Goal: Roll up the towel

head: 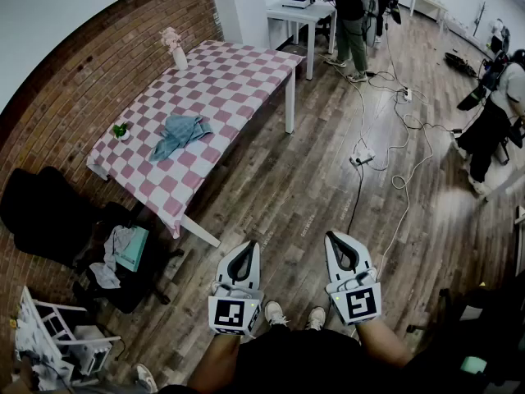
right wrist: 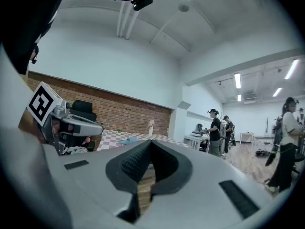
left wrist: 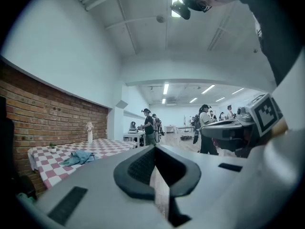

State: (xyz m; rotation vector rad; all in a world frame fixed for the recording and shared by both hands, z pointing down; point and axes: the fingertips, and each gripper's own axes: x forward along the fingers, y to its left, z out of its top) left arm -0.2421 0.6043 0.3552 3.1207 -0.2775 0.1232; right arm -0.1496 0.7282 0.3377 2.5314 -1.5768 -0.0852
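The towel [head: 179, 134] lies crumpled in a loose blue-grey heap on the checked table [head: 246, 64]. It is near a small plant [head: 120, 130] and well apart from the pale ornament [head: 175, 49] at the far end. It looks light and limp, so it will likely sag and fold on itself rather than hold a shape. It probably needs spreading flat before any roll can start. The sensible hold is a corner or a hemmed edge, one gripper at each end of a short side, pinching the towel alone. The tablecloth beneath is soft too and could be caught or dragged along with it. The left gripper [head: 245, 249] and right gripper [head: 336, 240] are held level over the wooden floor, just ahead of the person's shoes [head: 294, 314] and well apart from the table. Each has its jaws pressed together with nothing between them. The head view gives the layout from above: the towel's ragged outline, the stretch of floor to cross, the cables [head: 385, 150] trailing over the floor, and a dark chair [head: 57, 212] beside the table's near end. The gripper views look across at table height, so the towel shows only as a low hump on the cloth. They also show the pads meeting, each gripper's neighbour alongside, and people standing deeper in the room.
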